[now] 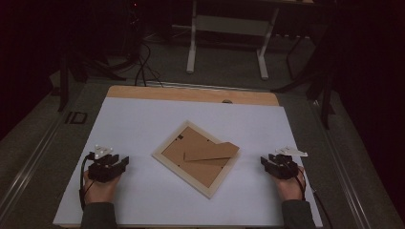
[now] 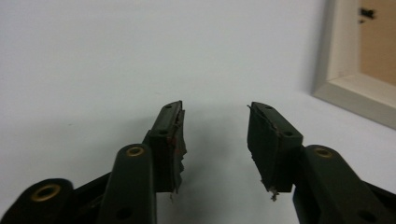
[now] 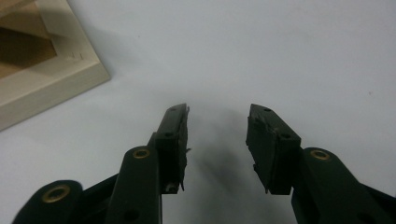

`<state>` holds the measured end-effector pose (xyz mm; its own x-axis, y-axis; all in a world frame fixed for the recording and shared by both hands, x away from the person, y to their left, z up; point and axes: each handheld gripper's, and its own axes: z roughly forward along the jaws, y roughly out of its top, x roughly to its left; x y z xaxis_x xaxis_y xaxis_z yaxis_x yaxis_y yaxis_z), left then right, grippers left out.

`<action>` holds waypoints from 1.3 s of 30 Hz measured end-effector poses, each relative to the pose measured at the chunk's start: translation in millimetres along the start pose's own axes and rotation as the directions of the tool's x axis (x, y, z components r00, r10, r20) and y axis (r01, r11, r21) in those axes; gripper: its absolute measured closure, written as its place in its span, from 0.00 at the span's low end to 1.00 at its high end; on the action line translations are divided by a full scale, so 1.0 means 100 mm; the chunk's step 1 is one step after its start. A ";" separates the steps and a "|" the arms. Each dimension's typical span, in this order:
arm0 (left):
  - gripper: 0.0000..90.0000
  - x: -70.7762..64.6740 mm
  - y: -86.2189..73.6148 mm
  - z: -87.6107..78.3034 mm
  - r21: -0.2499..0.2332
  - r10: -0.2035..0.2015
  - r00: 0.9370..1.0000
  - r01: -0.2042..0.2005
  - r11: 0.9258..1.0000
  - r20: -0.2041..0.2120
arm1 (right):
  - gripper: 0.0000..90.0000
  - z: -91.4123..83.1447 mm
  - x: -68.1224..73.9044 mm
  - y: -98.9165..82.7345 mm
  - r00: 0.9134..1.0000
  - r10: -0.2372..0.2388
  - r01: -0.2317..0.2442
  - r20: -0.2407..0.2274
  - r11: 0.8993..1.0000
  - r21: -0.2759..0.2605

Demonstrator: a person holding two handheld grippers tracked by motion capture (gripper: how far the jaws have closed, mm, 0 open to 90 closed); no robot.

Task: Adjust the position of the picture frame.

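A person sits at the near edge of the bench [image 1: 143,119], which is covered by a white sheet, with a gripper in each hand. The left gripper [image 1: 120,163] rests low on the near left of the sheet, and its fingers [image 2: 170,140] stand well apart with nothing between them, just bare white surface. The right gripper [image 1: 265,162] rests on the near right in the same way, its fingers [image 3: 175,140] spread about as wide and holding nothing.

Between the two, in the middle of the bench, lies a picture frame [image 1: 168,163], face down and turned at an angle so one corner points toward the far side. Its pale wooden border surrounds a brown backing board [image 1: 191,148], and a brown stand flap [image 1: 212,151] lies across the back toward the right. Both grippers are clear of the frame, one off each side. A corner of the frame shows at the right of the left gripper view [image 2: 355,93] and at the upper left of the right gripper view [image 3: 46,88].
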<state>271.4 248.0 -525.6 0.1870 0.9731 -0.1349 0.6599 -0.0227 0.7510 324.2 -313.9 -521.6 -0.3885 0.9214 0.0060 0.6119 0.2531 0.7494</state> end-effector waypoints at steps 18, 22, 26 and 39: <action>0.63 -0.20 0.03 -0.03 -0.010 0.112 0.989 -0.111 0.994 0.100 | 0.67 0.01 0.11 0.03 0.998 -0.058 0.058 -0.026 0.998 -0.022; 0.64 -0.23 0.03 -0.05 -0.013 0.128 0.985 -0.128 0.992 0.114 | 0.68 0.00 0.13 0.06 0.997 -0.072 0.071 -0.029 0.997 -0.023; 0.66 -0.28 0.06 -0.10 -0.031 0.125 0.975 -0.122 0.992 0.185 | 0.71 -0.04 0.19 0.14 0.993 -0.095 0.092 -0.068 0.995 -0.043; 0.66 -0.42 0.07 -0.07 -0.024 0.180 0.961 -0.180 0.983 0.210 | 0.73 -0.11 0.27 0.46 0.983 -0.160 0.152 -0.091 0.984 -0.091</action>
<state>262.9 209.0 -510.0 0.4513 0.8829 -0.1295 0.5982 -0.1916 0.7781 334.5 -280.8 -480.3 -0.5428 0.8381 -0.0540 0.4800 0.3623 0.7989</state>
